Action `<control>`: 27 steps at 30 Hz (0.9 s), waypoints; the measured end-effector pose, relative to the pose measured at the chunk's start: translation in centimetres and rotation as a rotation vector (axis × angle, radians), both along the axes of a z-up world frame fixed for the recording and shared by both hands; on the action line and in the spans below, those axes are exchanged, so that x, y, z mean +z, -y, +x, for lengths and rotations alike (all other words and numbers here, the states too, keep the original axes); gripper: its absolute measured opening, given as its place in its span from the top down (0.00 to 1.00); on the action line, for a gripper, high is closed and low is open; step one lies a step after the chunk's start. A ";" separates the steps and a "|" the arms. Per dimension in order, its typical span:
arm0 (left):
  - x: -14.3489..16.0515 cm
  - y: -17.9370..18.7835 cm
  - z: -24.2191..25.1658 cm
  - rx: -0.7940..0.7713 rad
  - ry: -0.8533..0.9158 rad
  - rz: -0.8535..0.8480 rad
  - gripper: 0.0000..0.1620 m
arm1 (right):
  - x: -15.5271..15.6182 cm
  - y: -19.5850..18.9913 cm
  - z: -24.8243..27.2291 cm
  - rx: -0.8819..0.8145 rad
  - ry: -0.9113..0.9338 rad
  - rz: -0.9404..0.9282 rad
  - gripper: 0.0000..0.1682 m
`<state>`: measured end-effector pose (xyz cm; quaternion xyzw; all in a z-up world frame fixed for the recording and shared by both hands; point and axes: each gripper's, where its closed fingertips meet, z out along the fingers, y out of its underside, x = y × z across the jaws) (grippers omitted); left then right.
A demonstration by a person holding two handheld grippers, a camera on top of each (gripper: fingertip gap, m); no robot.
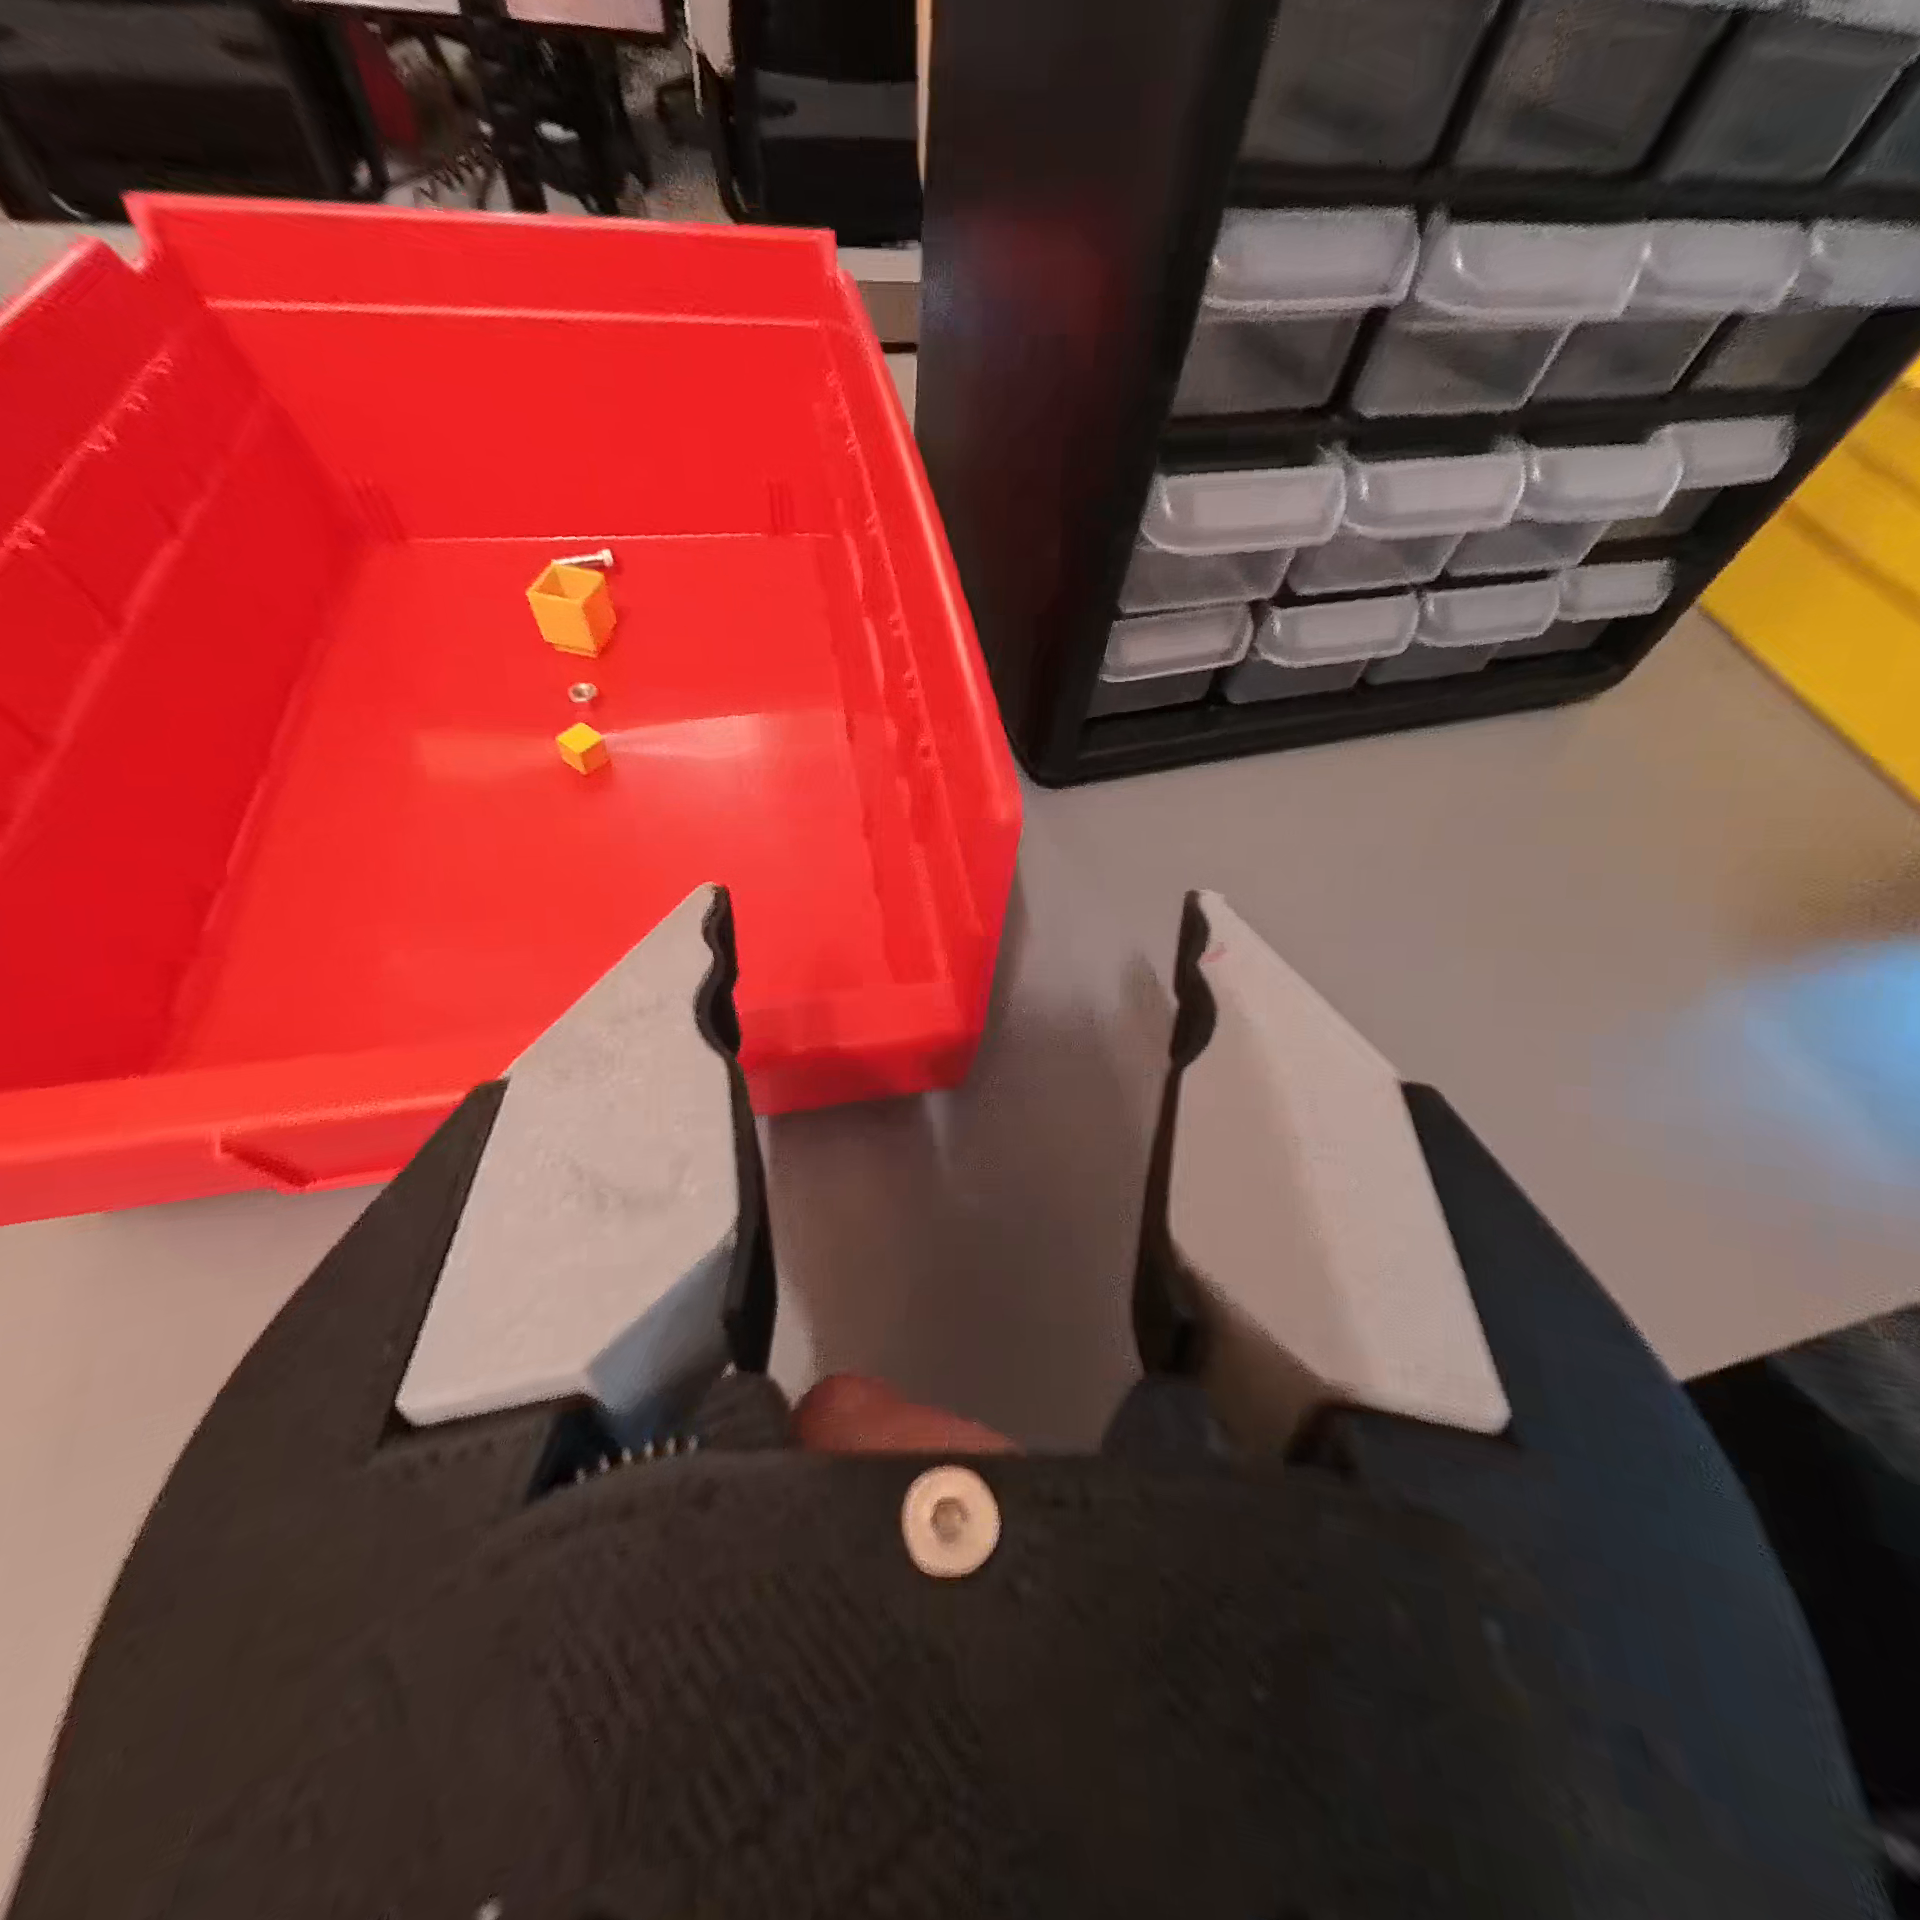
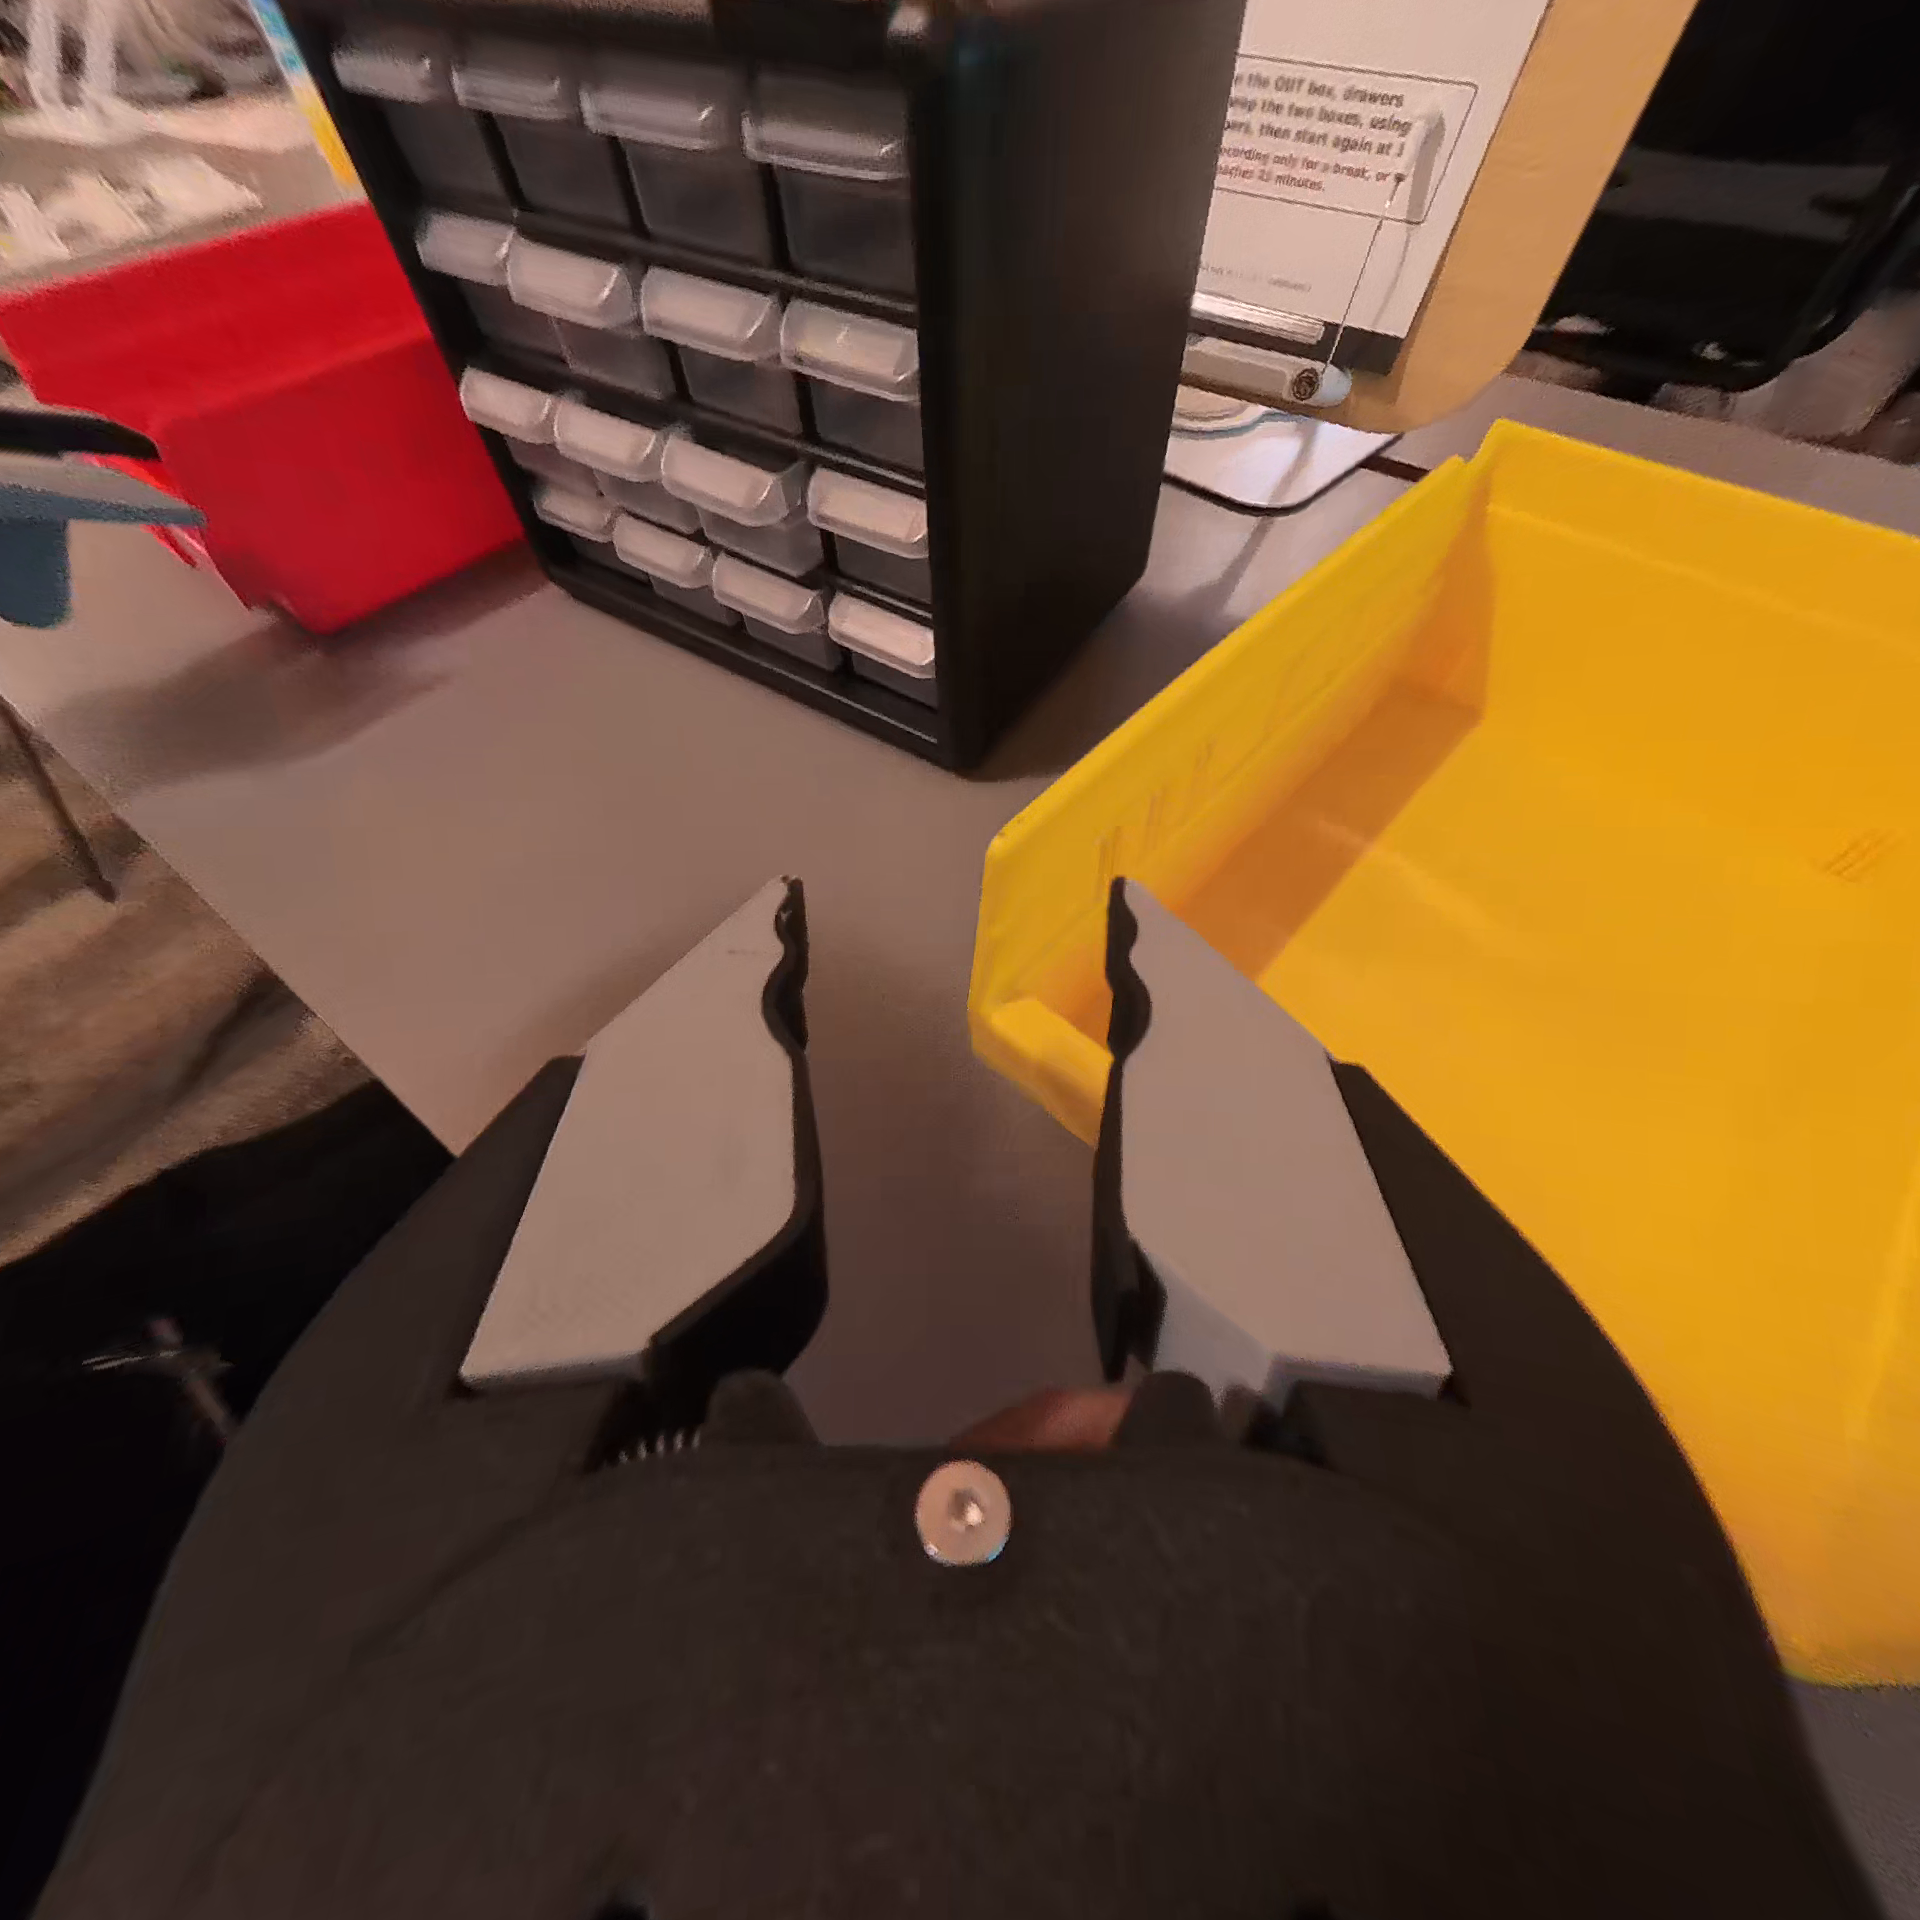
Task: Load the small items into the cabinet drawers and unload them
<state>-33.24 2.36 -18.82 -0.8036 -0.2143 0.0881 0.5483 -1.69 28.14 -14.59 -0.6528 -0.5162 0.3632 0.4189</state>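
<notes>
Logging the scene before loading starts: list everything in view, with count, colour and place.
red bin: 1, red, left of cabinet
open box: 1, orange, in red bin
cube: 1, yellow, in red bin
washer: 1, silver, between box and cube
screw: 1, silver, behind box
cabinet: 1, black, clear drawers, table centre
yellow bin: 1, yellow, right of cabinet
sheet: 1, white, behind cabinet
table: 1, grey
left tool: 1, grey-black, open
right tool: 1, grey-black, open

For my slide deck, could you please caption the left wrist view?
Open left gripper hovers beside a red bin holding small items, drawer cabinet at right.
</notes>
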 end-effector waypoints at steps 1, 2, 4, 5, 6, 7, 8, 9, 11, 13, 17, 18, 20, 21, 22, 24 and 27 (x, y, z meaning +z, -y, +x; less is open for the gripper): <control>0.6 0.0 -0.2 -0.004 0.017 0.015 0.48 | 0.1 -0.4 -0.2 0.004 -0.007 -0.028 0.67; 1.5 -0.1 -0.4 -0.005 0.019 0.037 0.47 | 0.1 -0.7 -0.5 0.010 -0.009 -0.049 0.65; 3.7 -0.3 -0.8 -0.003 -0.009 0.101 0.48 | 0.7 -0.9 -1.4 0.033 -0.020 -0.072 0.64; 4.6 -0.4 -1.1 0.007 -0.024 0.119 0.48 | 1.6 -0.4 -2.0 0.066 -0.056 -0.090 0.64; 5.2 -0.3 -1.5 0.025 -0.034 0.122 0.50 | 2.9 0.7 -2.7 0.127 -0.114 -0.126 0.66; 5.8 -0.2 -1.8 0.038 -0.038 0.129 0.52 | 4.3 2.1 -3.3 0.203 -0.176 -0.178 0.67; 6.4 -0.2 -1.7 0.036 -0.035 0.145 0.53 | 5.8 3.6 -3.7 0.275 -0.233 -0.228 0.68; 7.0 -0.2 -1.5 0.032 -0.028 0.162 0.53 | 7.0 4.7 -3.8 0.332 -0.271 -0.265 0.69; 8.3 -0.1 -0.5 0.010 -0.037 0.188 0.53 | 8.0 6.0 -4.0 0.375 -0.289 -0.286 0.69; 9.4 0.2 0.8 0.002 -0.083 0.195 0.52 | 7.7 6.3 -4.0 0.336 -0.259 -0.271 0.65; 10.8 1.3 3.1 -0.003 -0.149 0.206 0.52 | 5.8 7.5 -3.5 0.288 -0.183 -0.254 0.62; 11.0 1.5 3.6 -0.011 -0.141 0.217 0.52 | 5.2 7.5 -3.3 0.265 -0.157 -0.235 0.60; 11.0 1.8 4.3 -0.021 -0.135 0.226 0.52 | 4.2 6.7 -2.7 0.185 -0.115 -0.163 0.58; 11.0 1.9 4.4 -0.024 -0.142 0.221 0.51 | 3.8 5.8 -2.2 0.130 -0.096 -0.114 0.57; 11.0 1.8 4.5 -0.028 -0.151 0.217 0.51 | 3.6 5.0 -1.8 0.082 -0.084 -0.067 0.56; 11.2 1.5 4.5 -0.030 -0.169 0.224 0.51 | 3.9 3.7 -0.9 0.019 -0.097 -0.014 0.55; 10.5 1.0 3.5 0.002 -0.206 0.193 0.51 | 4.2 0.9 0.3 -0.102 -0.105 0.030 0.50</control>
